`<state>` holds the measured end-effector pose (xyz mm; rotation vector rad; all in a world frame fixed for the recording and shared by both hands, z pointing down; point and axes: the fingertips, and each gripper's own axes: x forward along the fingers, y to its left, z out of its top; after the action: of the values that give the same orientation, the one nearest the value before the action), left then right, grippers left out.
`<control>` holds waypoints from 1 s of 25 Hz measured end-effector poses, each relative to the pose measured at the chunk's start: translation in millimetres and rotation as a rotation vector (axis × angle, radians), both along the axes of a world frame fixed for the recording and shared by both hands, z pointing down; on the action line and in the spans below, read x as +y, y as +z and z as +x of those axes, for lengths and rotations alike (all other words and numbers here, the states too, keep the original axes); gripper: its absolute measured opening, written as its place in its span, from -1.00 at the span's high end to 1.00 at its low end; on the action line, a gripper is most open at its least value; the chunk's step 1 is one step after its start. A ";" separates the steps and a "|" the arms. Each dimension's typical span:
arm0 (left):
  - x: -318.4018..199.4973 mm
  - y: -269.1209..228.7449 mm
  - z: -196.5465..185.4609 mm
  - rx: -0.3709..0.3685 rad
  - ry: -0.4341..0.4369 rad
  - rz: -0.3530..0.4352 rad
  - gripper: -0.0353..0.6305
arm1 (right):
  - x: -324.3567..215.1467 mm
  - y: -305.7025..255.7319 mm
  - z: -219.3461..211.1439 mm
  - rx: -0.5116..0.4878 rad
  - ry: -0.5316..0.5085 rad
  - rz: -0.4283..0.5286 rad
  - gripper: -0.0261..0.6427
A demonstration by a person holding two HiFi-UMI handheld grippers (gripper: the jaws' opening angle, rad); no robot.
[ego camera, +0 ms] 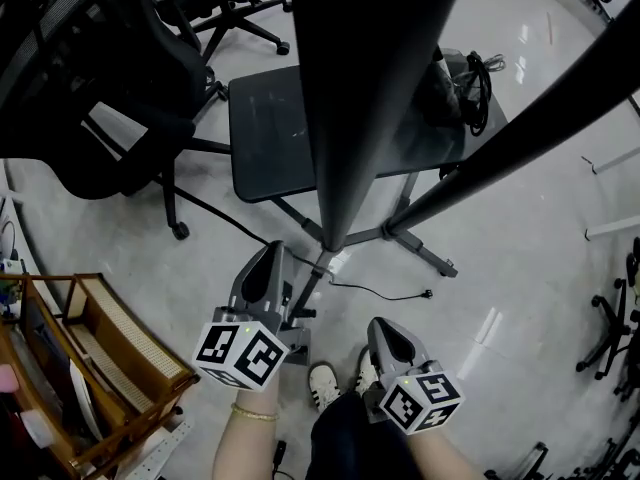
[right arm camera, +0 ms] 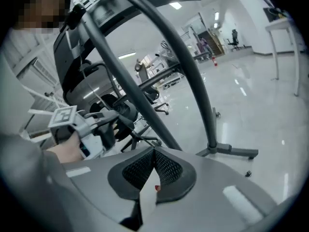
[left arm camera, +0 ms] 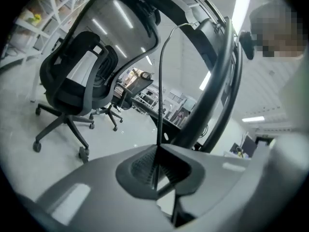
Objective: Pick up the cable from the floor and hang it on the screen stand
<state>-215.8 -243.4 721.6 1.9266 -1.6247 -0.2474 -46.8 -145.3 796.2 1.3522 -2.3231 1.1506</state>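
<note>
A thin black cable (ego camera: 385,295) trails over the pale floor to a plug at the right of the stand's foot. In the left gripper view the cable (left arm camera: 160,91) rises straight up from between the jaws, and my left gripper (left arm camera: 157,151) is shut on it. In the head view the left gripper (ego camera: 272,253) sits low beside the base of the screen stand (ego camera: 350,98). My right gripper (ego camera: 380,326) is shut with nothing in it and hovers near the person's feet; from its own view (right arm camera: 153,153) I see the stand's slanted tubes (right arm camera: 188,66) and the left gripper (right arm camera: 91,124).
Black office chairs (ego camera: 100,78) stand at the upper left. A dark grey shelf (ego camera: 270,128) on the stand carries a coiled cable bundle (ego camera: 472,83). A wooden rack (ego camera: 90,368) fills the lower left. The stand's legs (ego camera: 425,250) spread over the floor. White shoes (ego camera: 322,383) are below.
</note>
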 end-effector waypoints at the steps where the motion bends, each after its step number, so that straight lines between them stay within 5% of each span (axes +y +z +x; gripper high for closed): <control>1: 9.2 -4.0 5.1 0.036 -0.001 -0.001 0.85 | -1.5 9.7 0.9 -0.032 0.032 -0.022 0.93; 9: 56.0 -21.5 8.4 0.269 -0.086 0.039 0.86 | 6.9 78.8 0.2 -0.243 0.150 -0.138 0.92; 17: 45.4 -12.3 -4.5 0.180 -0.070 0.079 0.86 | 35.2 157.4 -23.4 -0.547 0.276 -0.381 0.76; 25: 30.0 -2.0 5.6 0.117 0.036 0.166 0.86 | 21.3 266.2 -54.4 -0.970 0.668 -0.677 0.66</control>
<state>-210.2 -213.4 719.6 2.0219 -1.5331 -0.4847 -101.2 -124.0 1062.4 1.4722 -1.4979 2.9729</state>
